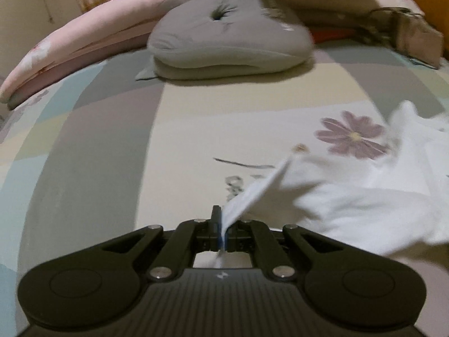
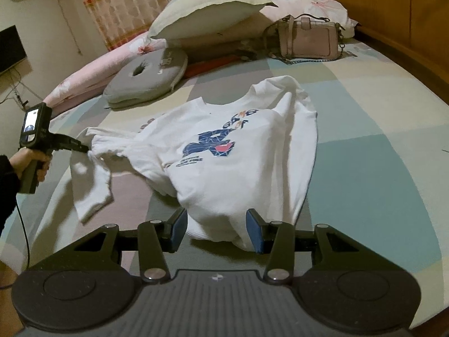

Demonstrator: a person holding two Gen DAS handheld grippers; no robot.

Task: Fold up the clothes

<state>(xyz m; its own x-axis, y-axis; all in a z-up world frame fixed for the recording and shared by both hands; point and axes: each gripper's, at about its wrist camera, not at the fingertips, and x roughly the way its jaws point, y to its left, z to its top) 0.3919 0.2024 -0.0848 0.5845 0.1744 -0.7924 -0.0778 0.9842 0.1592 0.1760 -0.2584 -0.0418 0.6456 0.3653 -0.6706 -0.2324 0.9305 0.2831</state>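
A bed with a pastel check sheet filled both views, and on it lay a white shirt with a blue print on the chest, spread face up near the middle, its hem toward the right wrist camera. Behind it sat a big pillow, a pink quilt along the far left edge, a grey cushion with a dimple, and a pink bag near the headboard. The left gripper, held in a hand in a dark sleeve, had its jaws pinched tight on the shirt's sleeve, the cloth lifted and stretched out to the shirt's left side. The right gripper stood half open at the hem, the hem's bunched edge lying between its blue pads; whether they touched the cloth was unclear.
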